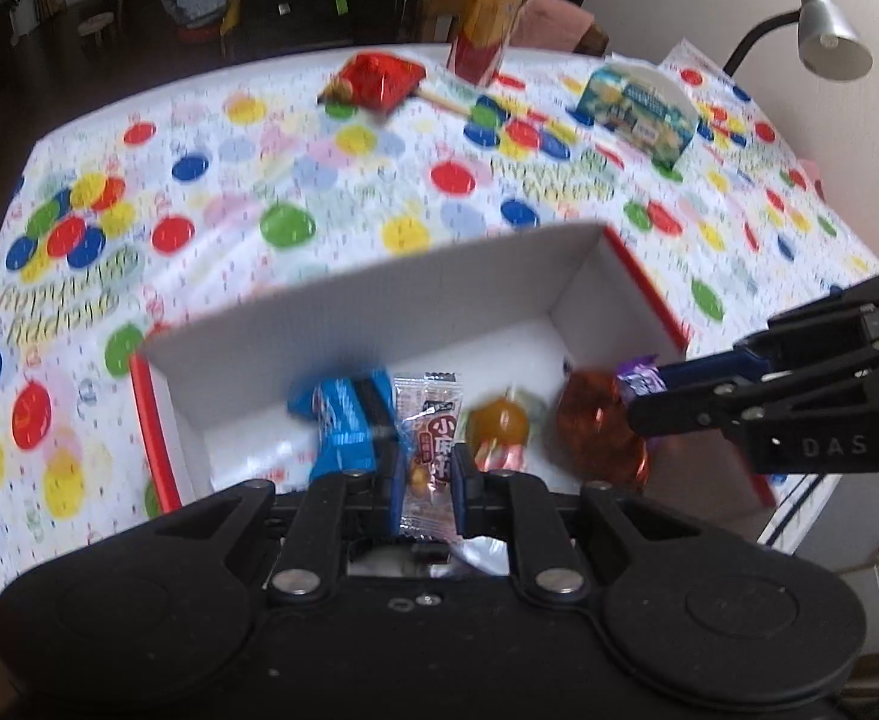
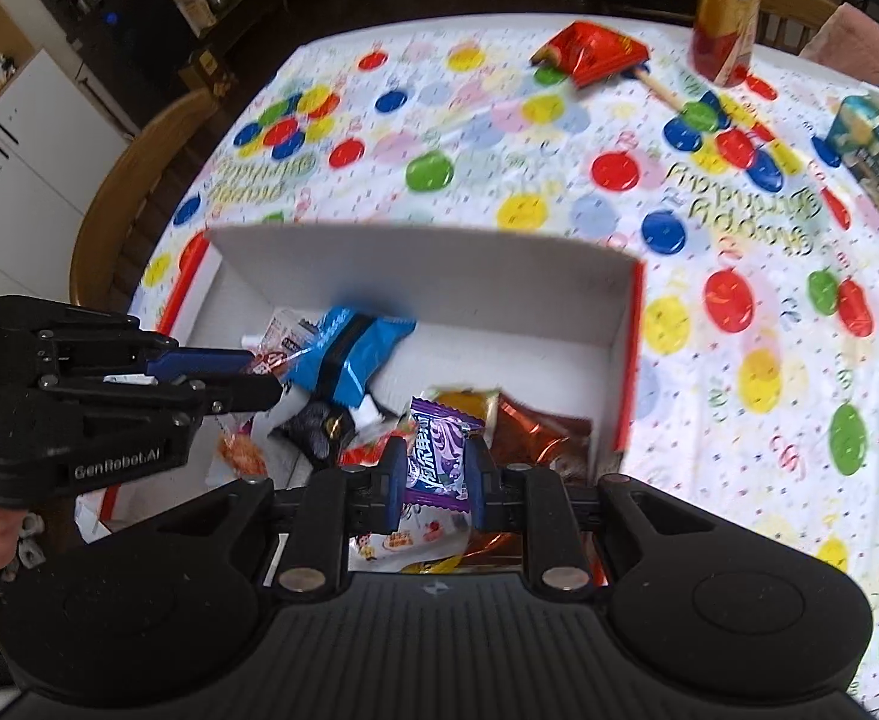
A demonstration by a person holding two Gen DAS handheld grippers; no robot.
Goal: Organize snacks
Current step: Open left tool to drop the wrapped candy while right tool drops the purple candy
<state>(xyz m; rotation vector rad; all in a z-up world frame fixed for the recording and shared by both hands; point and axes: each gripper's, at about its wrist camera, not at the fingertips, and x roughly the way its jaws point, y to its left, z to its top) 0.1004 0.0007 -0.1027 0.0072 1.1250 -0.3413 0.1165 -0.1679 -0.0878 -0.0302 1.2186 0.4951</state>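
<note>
My left gripper [image 1: 428, 474] is clamped on a clear red-print candy packet [image 1: 430, 450]; my right gripper [image 2: 437, 474] pinches a purple candy packet [image 2: 442, 456] — both over the white box [image 2: 415, 276] at the table's near edge. Blue wrapper [image 2: 352, 354] lies inside. Red bag [image 2: 589, 54], bottle [image 2: 726, 12] sit at far edge.

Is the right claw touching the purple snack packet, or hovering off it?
Touching. The right wrist view shows the right claw with both blue fingers pressed against the sides of the purple snack packet, no gap, above the white box.
</note>
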